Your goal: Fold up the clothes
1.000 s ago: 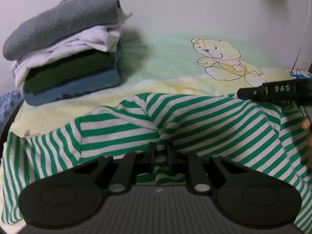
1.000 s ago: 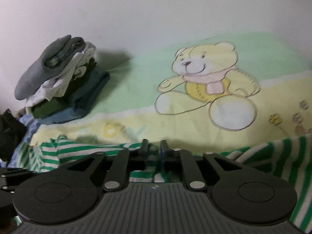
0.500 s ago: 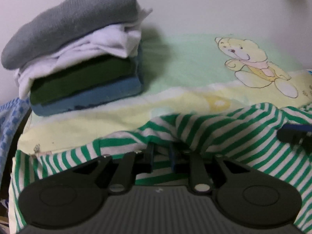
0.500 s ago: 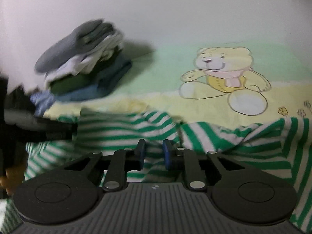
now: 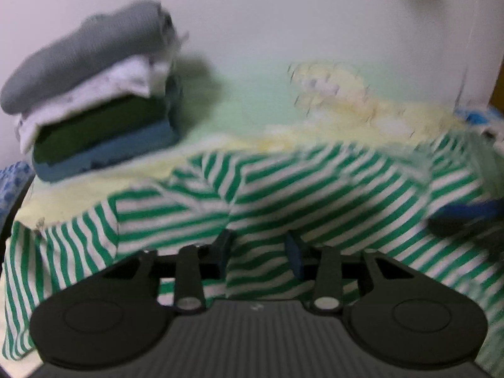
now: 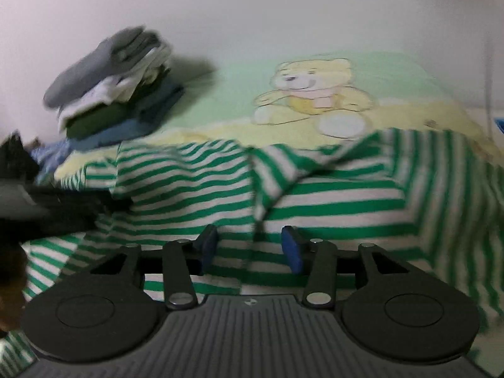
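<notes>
While both views are motion-blurred, the layout still reads. Your green-and-white striped garment (image 6: 330,189) lies rumpled across the near half of the bed (image 6: 220,88), spanning almost the full width of each view. Its far edge runs ragged, left to right, just short of the printed teddy bear (image 6: 315,94) on the sheet. Near the middle of the right wrist view, one flap is turned over in a diagonal fold.

Open room: the far half of the bed, green and yellow sheet, is bare from the bear leftward to the stack of folded clothes (image 5: 91,94). That stack (grey on top, then white, dark green, blue at the bottom) sits at the far left against the wall (image 5: 283,15), well apart from the garment's far edge. At the left margin the garment's edge reaches or hangs over the side of the bed; blur hides which.

Left tongs (image 5: 260,252): your jaws have just been opening and stand moderately apart. Striped cloth shows between and under them, but the pads do not press on it. They are pitched down over the near part of the garment.

Right tongs (image 6: 249,249): same note, jaws just opened to a middling gap. Cloth lies below and between, with neither blue pad clamped on it. They too tilt down at the garment.

Each view catches the other tool as a dark blurred shape at its side margin, low over the cloth; contact cannot be told.
</notes>
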Demonstrator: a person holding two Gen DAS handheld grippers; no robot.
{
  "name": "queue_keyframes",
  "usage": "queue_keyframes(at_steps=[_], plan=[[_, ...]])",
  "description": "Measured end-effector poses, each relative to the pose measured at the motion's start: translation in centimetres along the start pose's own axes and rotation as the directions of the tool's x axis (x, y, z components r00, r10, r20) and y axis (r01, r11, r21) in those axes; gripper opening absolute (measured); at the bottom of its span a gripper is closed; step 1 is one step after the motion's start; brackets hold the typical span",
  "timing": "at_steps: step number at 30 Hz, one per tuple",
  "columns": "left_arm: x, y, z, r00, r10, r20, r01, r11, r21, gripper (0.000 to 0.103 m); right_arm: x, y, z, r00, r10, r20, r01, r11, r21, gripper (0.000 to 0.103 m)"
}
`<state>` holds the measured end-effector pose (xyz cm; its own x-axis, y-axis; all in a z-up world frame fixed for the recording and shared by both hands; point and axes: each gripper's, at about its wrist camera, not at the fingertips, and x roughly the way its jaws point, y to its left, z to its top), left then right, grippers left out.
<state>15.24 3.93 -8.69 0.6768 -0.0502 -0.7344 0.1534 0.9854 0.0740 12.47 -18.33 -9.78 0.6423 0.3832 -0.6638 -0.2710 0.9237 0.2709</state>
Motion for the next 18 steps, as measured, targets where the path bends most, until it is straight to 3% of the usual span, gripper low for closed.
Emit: queue_keyframes(at_steps=[2,4,7,10,15,18], plan=[[0.4,0.5,-0.1,0.999,0.033,0.009,-0.033,0.999,-0.014,0.055,-2.0,-1.0,0.1,0.999,-0.028,0.029,0.027,0.999,0.026,0.052],[0.4,1.0,0.3,1.0,0.031,-0.002,-0.031,0.999,-0.038,0.055,-4.2,-2.0,-0.2,0.992,-0.116,0.058,0.116,0.993,0.013,0.057],[-0.3,1.1,1.0,0.999,0.038,0.023,-0.037,0.999,-0.027,0.043,-6.7,-5.0,-0.6,0.98,-0.195,0.049,0.189,0.977,0.095,0.059],[-1.7,0.1,1.9,0.997,-0.055,0.05,0.055,0.998,0.002,0.044,-8.4,-8.1,-1.6,0.978,-0.206,0.031,0.195,0.96,0.202,0.058],[-1.2,-4.6,2.4,0.992,-0.116,0.051,0.109,0.986,0.126,0.046,-6.0,-7.1,0.6,0.988,-0.137,0.069,0.131,0.988,0.08,0.052],[0.3,-6.4,2.7,0.995,-0.087,0.047,0.078,0.984,0.161,0.046,-2.2,-5.6,2.3,0.989,-0.14,0.038,0.142,0.989,-0.049,0.044]])
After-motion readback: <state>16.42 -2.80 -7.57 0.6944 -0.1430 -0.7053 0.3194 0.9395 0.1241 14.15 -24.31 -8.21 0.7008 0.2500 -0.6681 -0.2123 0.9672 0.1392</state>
